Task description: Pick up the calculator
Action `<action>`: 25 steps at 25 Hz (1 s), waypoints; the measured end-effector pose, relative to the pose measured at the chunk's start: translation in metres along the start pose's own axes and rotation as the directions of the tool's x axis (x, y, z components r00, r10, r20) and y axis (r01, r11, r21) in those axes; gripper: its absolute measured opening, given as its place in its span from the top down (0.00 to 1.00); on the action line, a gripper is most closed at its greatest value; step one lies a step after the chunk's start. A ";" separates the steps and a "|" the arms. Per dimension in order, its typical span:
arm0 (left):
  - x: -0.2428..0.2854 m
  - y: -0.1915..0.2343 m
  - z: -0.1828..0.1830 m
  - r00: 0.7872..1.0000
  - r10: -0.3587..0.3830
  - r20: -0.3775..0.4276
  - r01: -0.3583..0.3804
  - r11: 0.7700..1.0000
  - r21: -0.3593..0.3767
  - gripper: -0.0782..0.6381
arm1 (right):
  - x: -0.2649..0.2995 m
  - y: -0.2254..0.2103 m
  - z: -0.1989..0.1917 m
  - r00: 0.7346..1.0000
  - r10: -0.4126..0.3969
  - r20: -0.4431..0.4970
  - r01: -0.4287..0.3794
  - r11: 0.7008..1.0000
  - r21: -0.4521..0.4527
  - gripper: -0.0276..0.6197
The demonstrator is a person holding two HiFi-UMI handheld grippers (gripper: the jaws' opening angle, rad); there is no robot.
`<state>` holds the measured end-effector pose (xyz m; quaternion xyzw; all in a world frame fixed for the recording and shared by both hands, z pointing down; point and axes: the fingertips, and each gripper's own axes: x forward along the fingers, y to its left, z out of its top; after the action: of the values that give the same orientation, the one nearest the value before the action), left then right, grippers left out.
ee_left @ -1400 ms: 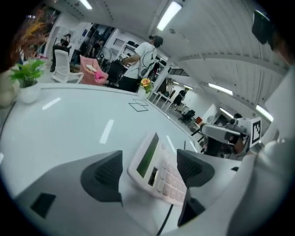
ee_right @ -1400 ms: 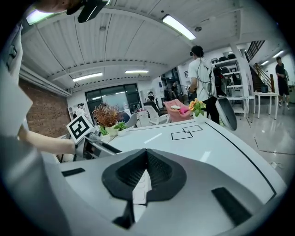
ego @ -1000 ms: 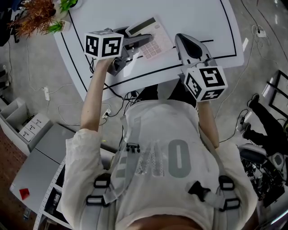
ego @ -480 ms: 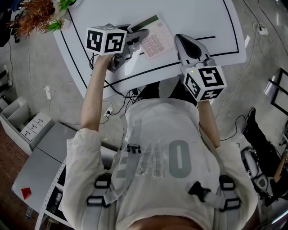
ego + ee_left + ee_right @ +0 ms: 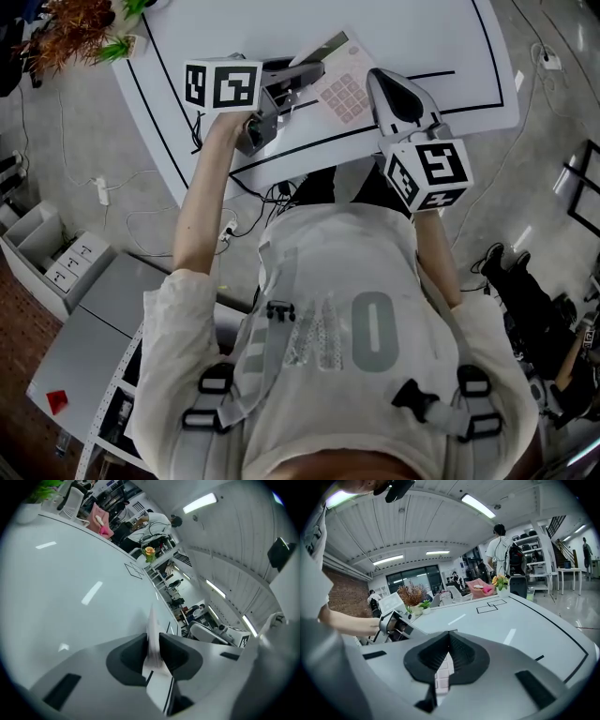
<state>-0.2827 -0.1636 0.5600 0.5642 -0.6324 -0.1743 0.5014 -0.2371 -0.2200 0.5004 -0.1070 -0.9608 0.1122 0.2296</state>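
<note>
- Head view looked steeply down on a white table crossed by black lines. The calculator sat over the table's front part, just beyond the nearest line. It was tilted, with its dark display end toward the table's far side.
- The calculator's left edge was raised off the table. Whether its right edge still touched the surface could not be told.
- The left gripper reached in from the table's front-left side, its marker cube over the table's front edge above a bare forearm.
- Left gripper view showed the black fingers narrow, having just been closing. They pressed on both faces of the calculator, which stood edge-on between them as a thin pale slab.
- The right gripper hung over the table's front edge, to the right. Its tip was just beside the calculator's right edge.
- Right gripper view showed its fingers drawn together at the tips with nothing clamped. Some of the calculator's pale keys showed through the slit lower down, beneath the fingers.
- A dried brown plant with a few green leaves stood at the table's far-left corner.
- On the floor left of the table lay a white power strip with trailing cables. A grey cabinet stood on that same side, well apart from the table.
</note>
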 end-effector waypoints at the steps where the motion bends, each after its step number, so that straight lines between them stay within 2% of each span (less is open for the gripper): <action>1: 0.004 -0.005 -0.001 1.000 -0.001 0.010 0.001 1.000 -0.004 0.76 | -0.004 -0.003 0.000 1.000 -0.004 0.002 0.004 1.000 0.002 0.95; 6: 0.013 -0.005 -0.003 0.999 0.005 0.049 -0.003 1.000 -0.031 0.76 | -0.004 -0.008 -0.007 1.000 -0.019 0.006 0.019 1.000 0.016 0.95; 11: 0.021 -0.017 -0.004 0.999 0.006 0.054 -0.004 0.999 -0.036 0.76 | -0.016 -0.015 -0.004 1.000 -0.027 0.012 0.027 0.999 0.021 0.95; 18: 0.021 -0.014 0.000 0.997 0.011 0.074 -0.007 0.998 -0.055 0.76 | -0.014 -0.020 -0.002 0.999 -0.036 0.016 0.036 0.999 0.019 0.95; 22: 0.004 -0.013 0.009 0.991 0.015 0.129 -0.006 0.997 -0.072 0.76 | -0.012 -0.008 0.005 0.999 -0.042 0.030 0.042 0.999 0.014 0.95; 25: 0.000 -0.019 0.024 0.980 0.058 0.190 -0.050 0.998 -0.049 0.76 | -0.020 -0.008 0.013 0.998 -0.041 0.050 0.040 0.999 0.005 0.95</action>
<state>-0.2923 -0.1776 0.5341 0.5163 -0.6887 -0.2280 0.4551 -0.2267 -0.2349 0.4832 -0.0842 -0.9680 0.1119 0.2081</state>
